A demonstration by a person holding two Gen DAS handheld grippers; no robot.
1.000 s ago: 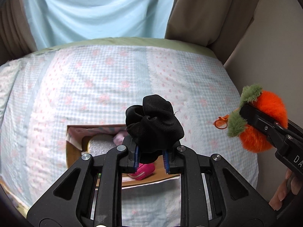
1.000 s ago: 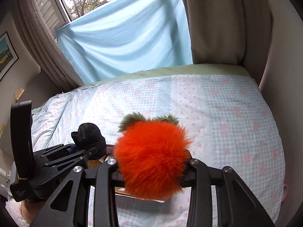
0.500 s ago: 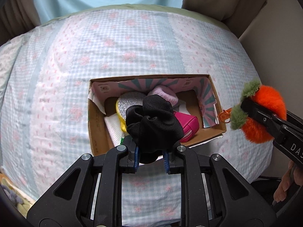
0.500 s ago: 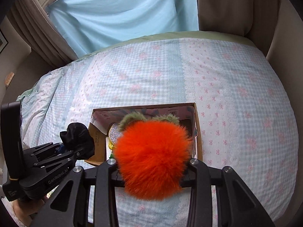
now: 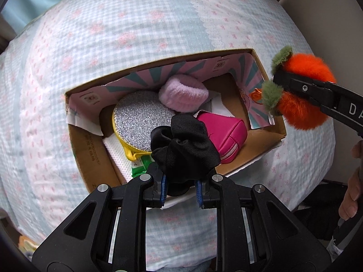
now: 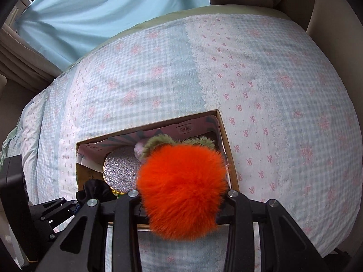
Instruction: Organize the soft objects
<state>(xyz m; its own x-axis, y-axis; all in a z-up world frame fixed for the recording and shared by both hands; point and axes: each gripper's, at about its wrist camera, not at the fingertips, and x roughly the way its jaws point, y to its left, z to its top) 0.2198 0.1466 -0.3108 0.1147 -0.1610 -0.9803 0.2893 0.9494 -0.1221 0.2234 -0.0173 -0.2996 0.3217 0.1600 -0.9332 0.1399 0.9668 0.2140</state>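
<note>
Black satin-like scrunchie, bunched and folded, is pinched at its lower part between the narrow-set jaws of the left gripper. It hangs over the near long edge of the cardboard box, roughly mid-length, so the drop lies straight ahead and below the jaws.

Orange fur pom-pom with olive-green tufts and a small orange clasp is clamped in the right gripper, jaws closed on its fluffy body. It sits over the box's right short end, about at the rim line; from the left wrist view part of it overhangs outside the wall.

Box rests on the bed, near its front edge, long axis left–right. Cover is blue-white gingham with pink bows, puckered texture.

Contents already in the box: round silver glitter pouch with yellow trim toward the left, pink terry roll at the far wall, magenta zip pouch at centre-right, white mesh and a green packet below.

Judgement: left item is nearer a clean release; the bare floor at the right end suits the pom-pom.
</note>
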